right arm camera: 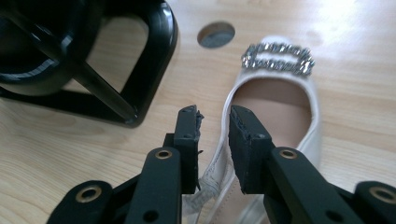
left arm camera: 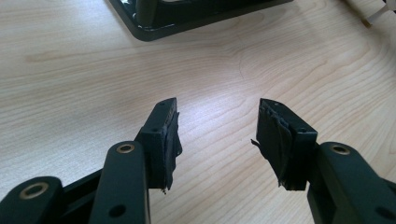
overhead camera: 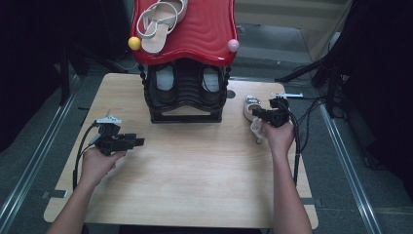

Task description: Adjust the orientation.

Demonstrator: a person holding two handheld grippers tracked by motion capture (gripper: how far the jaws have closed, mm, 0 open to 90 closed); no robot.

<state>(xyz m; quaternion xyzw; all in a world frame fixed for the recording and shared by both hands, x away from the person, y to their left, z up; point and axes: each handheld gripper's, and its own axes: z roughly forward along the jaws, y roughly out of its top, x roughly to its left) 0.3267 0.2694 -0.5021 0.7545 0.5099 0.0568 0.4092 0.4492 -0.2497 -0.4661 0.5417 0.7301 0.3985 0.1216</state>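
Observation:
A white flat shoe [right arm camera: 299,100] with a sparkly buckle [right arm camera: 278,58] lies on the wooden table [overhead camera: 195,170], right of the rack; it also shows in the high view [overhead camera: 251,104]. My right gripper [right arm camera: 214,122] stands astride the shoe's near side wall, which runs up between the two pads with a small gap on either side. In the high view that right gripper [overhead camera: 256,113] points left over the shoe's heel. My left gripper [overhead camera: 140,142] rests low at the table's left, open with nothing between its fingers. The left gripper [left arm camera: 217,122] looks over bare wood toward the rack's base [left arm camera: 187,18].
A black shoe rack [overhead camera: 185,95] with a red wavy top [overhead camera: 204,29] stands at the table's far middle. A strappy white sandal [overhead camera: 158,22] lies on the red top. Two shoes [overhead camera: 165,78] sit inside. A yellow ball [overhead camera: 134,43] and a pink ball [overhead camera: 233,45] mark its corners. A round hole [right arm camera: 215,34] pierces the table.

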